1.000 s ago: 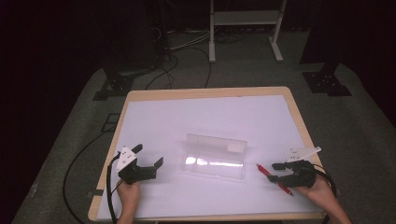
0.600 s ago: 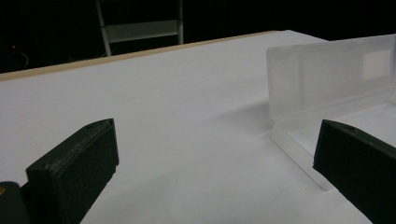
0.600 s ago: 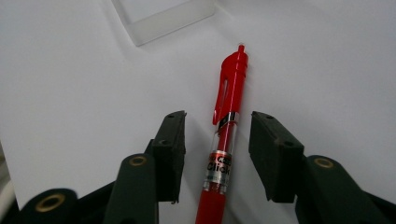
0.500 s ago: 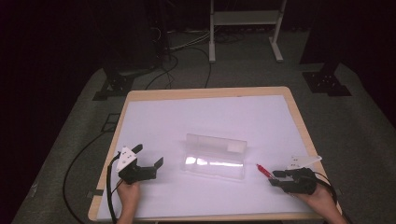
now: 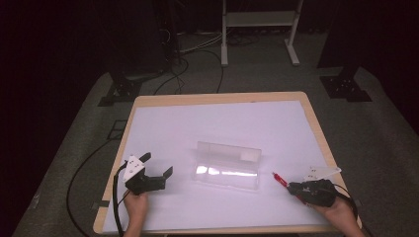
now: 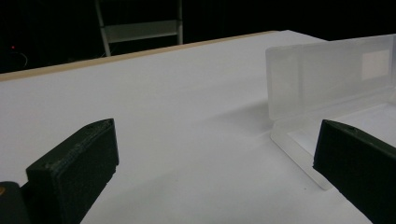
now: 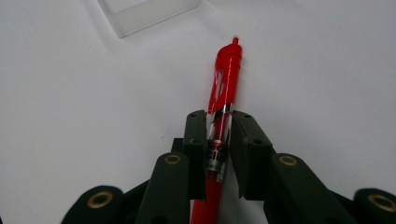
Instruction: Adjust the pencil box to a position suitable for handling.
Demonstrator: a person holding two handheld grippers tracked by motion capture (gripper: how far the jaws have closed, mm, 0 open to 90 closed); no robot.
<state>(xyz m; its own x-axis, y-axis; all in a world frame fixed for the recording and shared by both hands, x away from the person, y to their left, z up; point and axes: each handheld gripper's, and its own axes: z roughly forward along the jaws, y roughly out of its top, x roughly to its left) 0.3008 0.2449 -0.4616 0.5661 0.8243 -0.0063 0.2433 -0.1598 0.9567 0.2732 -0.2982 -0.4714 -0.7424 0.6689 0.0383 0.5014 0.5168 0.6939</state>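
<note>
A red pen [image 5: 279, 179] [image 7: 224, 88] lies on the white table top [image 5: 222, 123] at the near right, its tip toward a clear plastic box [image 5: 227, 165] [image 6: 327, 79] in the middle. My right gripper [image 5: 291, 186] [image 7: 219, 123] has just been closing its jaws, and the pads now press on both sides of the pen's barrel. My left gripper [image 5: 157, 164] [image 6: 215, 144] rests at the near left, wide open with nothing between its jaws. It faces the box's left end from a short way off.
The table's wooden rim [image 5: 217, 98] runs round the white sheet. On the floor behind the table are cables [image 5: 197, 54] and a white stand [image 5: 259, 19]. The sheet is bare between the left gripper and the box.
The right gripper's jaws have drawn in around the red pen, and the hand has sunk slightly toward the near edge. The left gripper and the box have stayed put.
</note>
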